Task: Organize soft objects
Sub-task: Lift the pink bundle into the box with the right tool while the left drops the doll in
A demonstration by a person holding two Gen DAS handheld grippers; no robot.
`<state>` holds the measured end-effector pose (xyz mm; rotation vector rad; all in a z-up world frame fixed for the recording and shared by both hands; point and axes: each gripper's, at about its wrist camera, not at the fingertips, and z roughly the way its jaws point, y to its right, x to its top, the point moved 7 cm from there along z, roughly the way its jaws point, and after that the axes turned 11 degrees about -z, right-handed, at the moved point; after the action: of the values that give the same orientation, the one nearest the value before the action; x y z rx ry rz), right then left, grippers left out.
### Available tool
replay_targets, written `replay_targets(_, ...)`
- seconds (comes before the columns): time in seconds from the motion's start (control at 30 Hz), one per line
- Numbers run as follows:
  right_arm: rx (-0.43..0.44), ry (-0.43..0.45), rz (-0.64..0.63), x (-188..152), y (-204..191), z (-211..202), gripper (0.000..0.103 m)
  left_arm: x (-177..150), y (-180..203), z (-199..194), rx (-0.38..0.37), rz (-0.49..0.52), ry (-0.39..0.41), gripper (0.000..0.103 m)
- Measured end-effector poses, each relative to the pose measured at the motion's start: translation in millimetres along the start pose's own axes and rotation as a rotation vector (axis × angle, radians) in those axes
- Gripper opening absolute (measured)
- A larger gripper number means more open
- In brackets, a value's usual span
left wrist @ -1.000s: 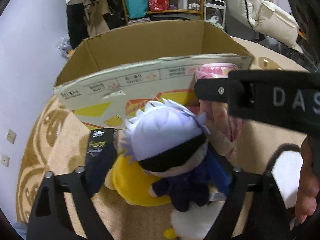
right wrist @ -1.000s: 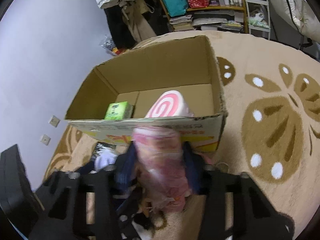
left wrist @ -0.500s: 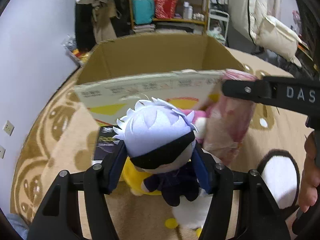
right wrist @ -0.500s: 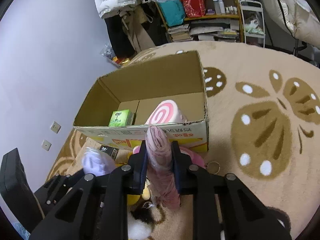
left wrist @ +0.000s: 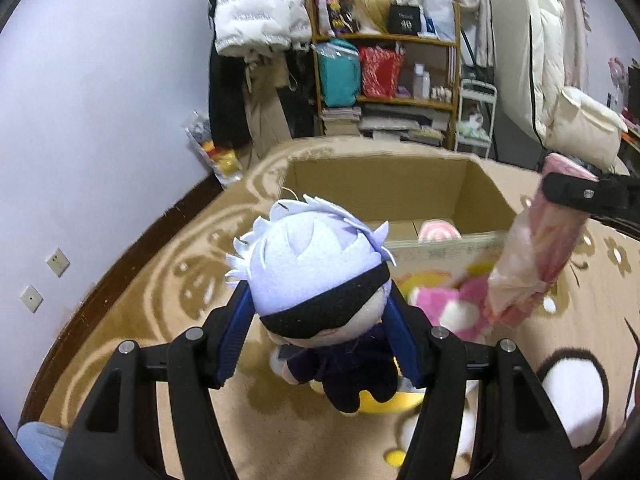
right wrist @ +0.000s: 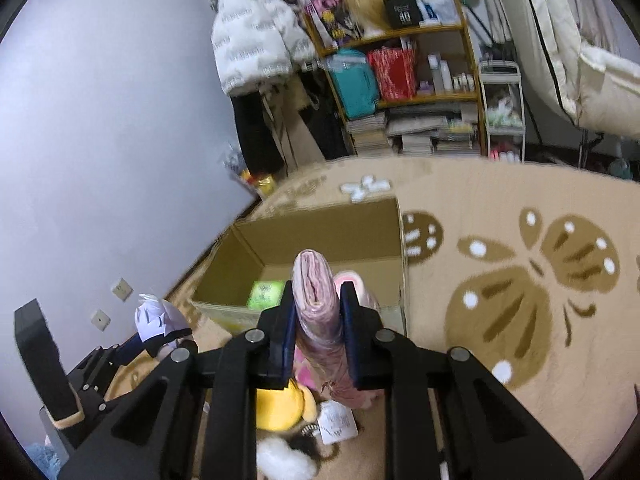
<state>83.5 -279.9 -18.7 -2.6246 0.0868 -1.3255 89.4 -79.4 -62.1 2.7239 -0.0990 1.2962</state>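
Both toys lifted; cardboard box (left wrist: 476, 196) perhaps ahead.

Both grippers closed; doll (left wrist: 316, 280) and roll (right wrist: 320, 320) lifted.

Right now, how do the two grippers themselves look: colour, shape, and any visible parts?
Both grippers are matte black frames with angular, cut-out arms and round silver screws. The left gripper and the right gripper each carry two flat fingers faced with dark blue ribbed pads. No cables or sleeves show.
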Motion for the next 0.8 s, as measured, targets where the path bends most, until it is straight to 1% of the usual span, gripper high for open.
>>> replay_targets(0.1, -0.008, 0.034, -0.022, 13, -4, -8, 0.021, 17, -6, -6, 0.015, -0.01, 0.048, 0.062)
replay_targets(0.23, -0.015, 0.064, -0.046, 26, -8, -13, 0.021, 37, -9, -11, 0.052, 0.009, 0.107, 0.062)
replay_targets(0.3, -0.015, 0.076, -0.055, 32, -9, -14, 0.021, 45, -11, -12, 0.058, 0.011, 0.128, 0.062)
replay_targets(0.6, -0.021, 0.184, -0.107, 69, -14, -17, 0.021, 91, -7, -8, 0.038, -0.006, 0.204, 0.062)
replay_targets(0.7, -0.031, 0.214, -0.128, 73, -16, -14, 0.021, 100, -5, -2, 0.031, -0.004, 0.214, 0.062)
replay_targets(0.8, -0.034, 0.254, -0.124, 74, -14, -8, 0.021, 105, 0, 5, 0.033, 0.021, 0.228, 0.062)
